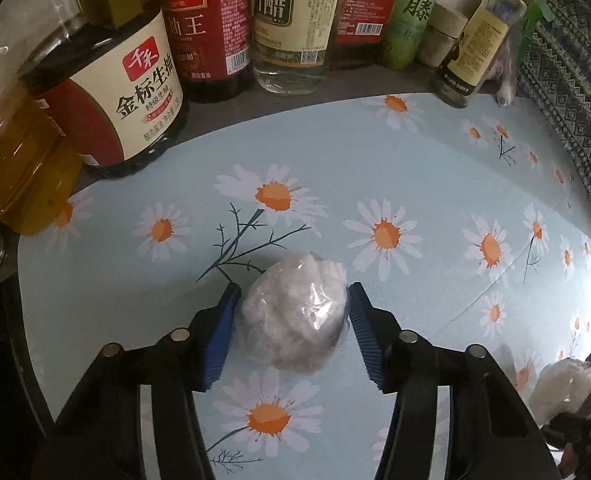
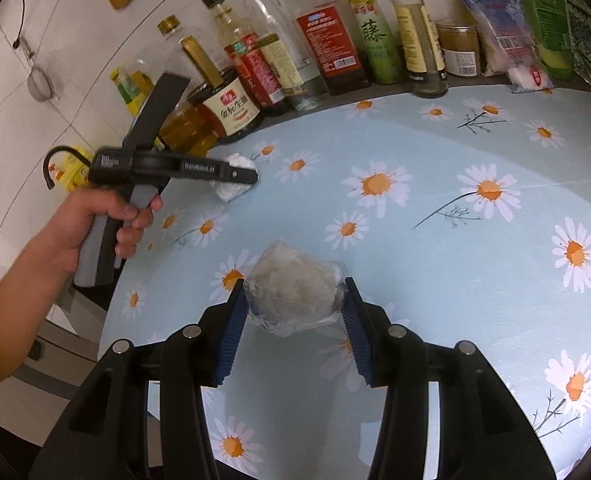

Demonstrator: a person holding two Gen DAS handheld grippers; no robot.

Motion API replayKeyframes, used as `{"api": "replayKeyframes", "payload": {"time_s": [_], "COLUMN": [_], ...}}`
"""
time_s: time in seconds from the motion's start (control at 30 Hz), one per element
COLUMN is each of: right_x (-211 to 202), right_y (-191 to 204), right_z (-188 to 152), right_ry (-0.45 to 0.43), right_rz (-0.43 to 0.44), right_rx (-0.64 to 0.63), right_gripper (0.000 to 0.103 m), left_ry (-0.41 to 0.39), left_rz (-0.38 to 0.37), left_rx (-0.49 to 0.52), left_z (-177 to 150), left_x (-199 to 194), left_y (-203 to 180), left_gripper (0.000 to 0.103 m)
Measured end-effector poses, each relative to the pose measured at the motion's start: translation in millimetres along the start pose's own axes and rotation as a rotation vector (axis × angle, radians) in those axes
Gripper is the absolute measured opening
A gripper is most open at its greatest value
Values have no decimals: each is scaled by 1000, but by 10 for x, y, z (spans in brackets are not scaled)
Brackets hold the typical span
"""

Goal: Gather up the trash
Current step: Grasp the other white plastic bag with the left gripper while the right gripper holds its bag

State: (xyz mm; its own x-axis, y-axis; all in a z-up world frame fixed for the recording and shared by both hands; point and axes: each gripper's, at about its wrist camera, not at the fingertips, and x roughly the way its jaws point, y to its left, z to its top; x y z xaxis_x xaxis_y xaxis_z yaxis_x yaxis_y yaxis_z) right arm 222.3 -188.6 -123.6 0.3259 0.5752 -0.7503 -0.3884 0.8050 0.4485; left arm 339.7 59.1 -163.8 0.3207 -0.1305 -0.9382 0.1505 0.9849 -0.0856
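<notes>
Right wrist view: left gripper (image 2: 251,178) (level, fist-held) and right gripper (image 2: 293,300) each straddle, unclamped, a wad

We see our left gripper (image 1: 293,320) with its blue pads (image 1: 221,340) spread on either side of a crumpled wad of clear plastic (image 1: 293,312), both pads at or just beside its flanks. The wad rests on the counter (image 1: 415,152), which is covered in a pale blue daisy print. Along the back stand sauce bottles: a dark soy sauce jug (image 1: 111,108), a red-labelled bottle (image 1: 211,24) and a clear vinegar bottle (image 1: 291,24). A second plastic wad (image 1: 559,388) shows at the lower right edge.
</notes>
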Motion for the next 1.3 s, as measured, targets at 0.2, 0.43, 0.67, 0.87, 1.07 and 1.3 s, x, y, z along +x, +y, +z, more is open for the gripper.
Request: {"api": "replayKeyframes", "payload": {"time_s": [0.2,0.43,0.67,0.87,1.07,1.3], "right_x": [-17,17,132,221,192,142], "right_y": [-31,-55,-55,41,218,526], "right_z": [56,148,179,162,56,-165], "right_ry": [-6,28,97,155,168,177], "right_rz": [4,31,109,165,192,176], "right_rx": [-41,-117,-175,-243,-268,-269], "right_gripper": [47,47,48,48,48,48], "left_ry": [-16,-37,-60,-75,-94,-102], "left_rz": [12,18,14,-8,-27,-62], "left_rx": [-5,-51,-173,-264,-314,-309], "left_z": [-24,-169,-580,-1006,-1389,-1881], "left_x": [-95,-307,-609,-830,-1058,-1202], "left_y": [26,0,-17,-70,-179,-248], "left_gripper": [51,50,50,50,50,50]}}
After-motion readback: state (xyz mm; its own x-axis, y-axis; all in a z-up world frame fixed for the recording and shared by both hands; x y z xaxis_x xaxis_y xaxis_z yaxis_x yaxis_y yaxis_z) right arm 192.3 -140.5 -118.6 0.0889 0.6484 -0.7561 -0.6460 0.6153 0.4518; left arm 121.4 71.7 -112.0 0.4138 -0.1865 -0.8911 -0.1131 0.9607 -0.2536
